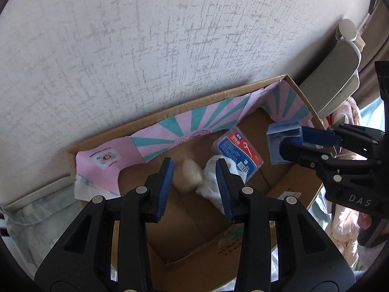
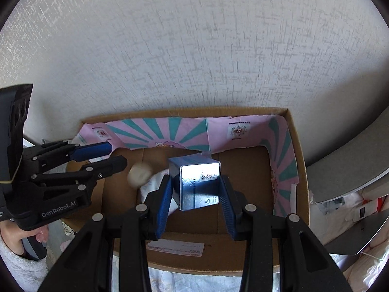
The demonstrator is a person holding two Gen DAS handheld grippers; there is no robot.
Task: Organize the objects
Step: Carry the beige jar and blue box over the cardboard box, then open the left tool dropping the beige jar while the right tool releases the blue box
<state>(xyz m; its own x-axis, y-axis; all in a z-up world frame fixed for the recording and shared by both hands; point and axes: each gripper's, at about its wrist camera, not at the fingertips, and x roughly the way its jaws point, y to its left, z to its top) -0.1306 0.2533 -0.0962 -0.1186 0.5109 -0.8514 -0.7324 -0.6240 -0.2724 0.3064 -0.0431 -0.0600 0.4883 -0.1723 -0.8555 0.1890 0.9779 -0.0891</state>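
We are in the middle of the organizing work. The cardboard box (image 2: 295, 160) stands against the wall, and a pink and teal paper liner (image 2: 170, 131) runs along its inner walls. Some things already lie on the bottom of it, so we judge that part of the task is done.

Our right gripper (image 2: 196, 189) holds a small blue carton (image 2: 198, 185) above the inside of the box; the jaws press on its two sides and pinch it. It seems not yet set down, so this step is left to finish. In the left wrist view the same carton (image 1: 283, 143) shows near the right wall of the box.

Our left gripper (image 1: 194, 185) hangs over the middle of the box with the jaws spread and nothing between them.

We count the things inside: one blue and red floss pick case (image 1: 238, 153), one white crumpled bag (image 1: 214, 180) and one pale round bundle (image 1: 188, 177), blurred in both views. With the carton this makes four objects and one box. What waits outside the box we cannot tell clearly; at the right there are only some unclear items.
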